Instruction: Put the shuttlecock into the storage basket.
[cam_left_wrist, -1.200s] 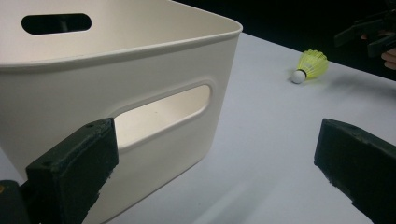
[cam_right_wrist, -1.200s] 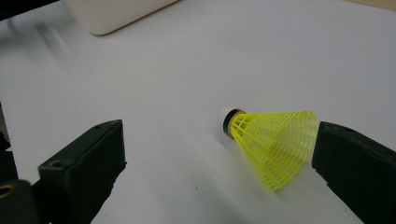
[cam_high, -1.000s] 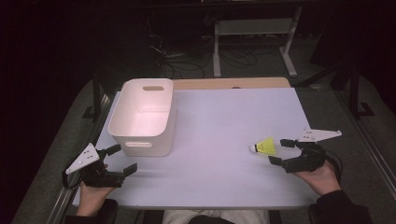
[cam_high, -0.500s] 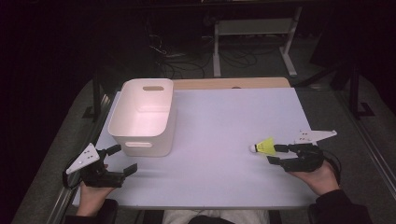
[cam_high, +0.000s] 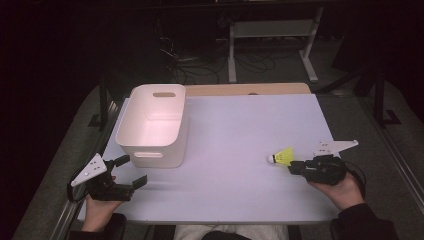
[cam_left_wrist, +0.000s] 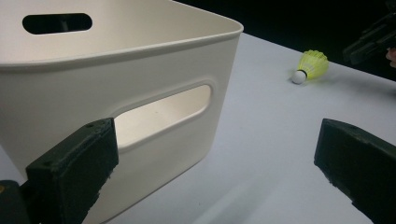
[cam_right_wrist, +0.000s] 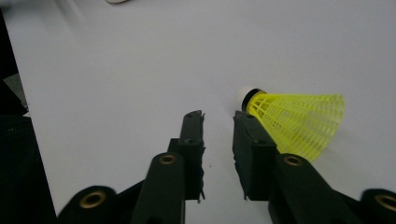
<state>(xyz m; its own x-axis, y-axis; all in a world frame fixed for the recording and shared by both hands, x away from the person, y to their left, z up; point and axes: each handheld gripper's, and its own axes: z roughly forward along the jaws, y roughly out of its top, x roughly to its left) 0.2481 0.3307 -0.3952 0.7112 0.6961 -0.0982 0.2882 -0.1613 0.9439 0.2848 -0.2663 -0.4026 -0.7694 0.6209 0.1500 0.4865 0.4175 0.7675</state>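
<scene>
A yellow shuttlecock (cam_high: 282, 156) with a white cork lies on its side on the white table (cam_high: 240, 125), at the right. My right gripper (cam_high: 293, 168) rests just right of it, pointing left. In the right gripper view its jaws (cam_right_wrist: 218, 117) have just been closing to a narrow gap with nothing between them. The shuttlecock (cam_right_wrist: 299, 122) lies outside the right-hand jaw, against its outer side. My left gripper (cam_high: 132, 171) is open at the near left, in front of a white bin (cam_high: 155, 150). Its wide-set jaws (cam_left_wrist: 214, 140) frame the bin's handle slot (cam_left_wrist: 161, 114).
The white bin (cam_left_wrist: 140, 60) has handle cut-outs and looks empty. From the left gripper view the shuttlecock (cam_left_wrist: 312, 65) lies far across the table, with the other gripper (cam_left_wrist: 369, 42) behind it. Dark floor, cables and a desk frame (cam_high: 270, 45) lie beyond the table.
The right gripper's jaws have gone from wide apart to a narrow gap. The shuttlecock, both hands and the left gripper have stayed where they were.
</scene>
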